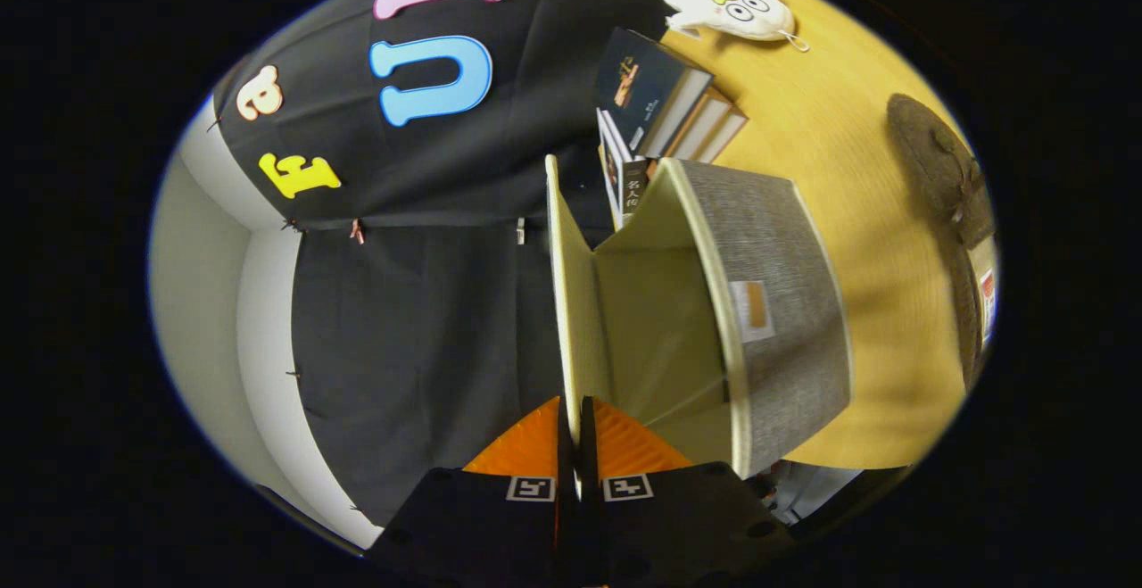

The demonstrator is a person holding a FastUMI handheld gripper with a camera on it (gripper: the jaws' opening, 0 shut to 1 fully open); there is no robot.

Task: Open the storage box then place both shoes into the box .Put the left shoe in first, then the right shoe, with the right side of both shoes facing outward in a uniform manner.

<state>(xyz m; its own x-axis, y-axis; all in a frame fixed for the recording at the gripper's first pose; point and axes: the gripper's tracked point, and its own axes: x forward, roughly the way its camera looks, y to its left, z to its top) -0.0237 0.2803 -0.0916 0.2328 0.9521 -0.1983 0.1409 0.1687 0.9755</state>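
The view is rolled onto its side. The grey fabric storage box (785,285) stands on the wooden table (856,409), and its cream inside (651,320) is exposed. The box's thin cream lid (564,302) is swung up, well away from the rim. My gripper (573,423) is shut on the lid's free edge, with one finger pressing on each face. A dark brown shoe (941,164) lies on the table beyond the box. A second dark shape with a light tag (981,302) lies next to it, partly cut off. I can see nothing inside the box.
A stack of books (665,111) leans right behind the box. A white plush toy (727,1) lies farther back on the table. The booth's black cloth wall (419,302) hangs on the lid's outer side, with a pale wall (205,302) past it.
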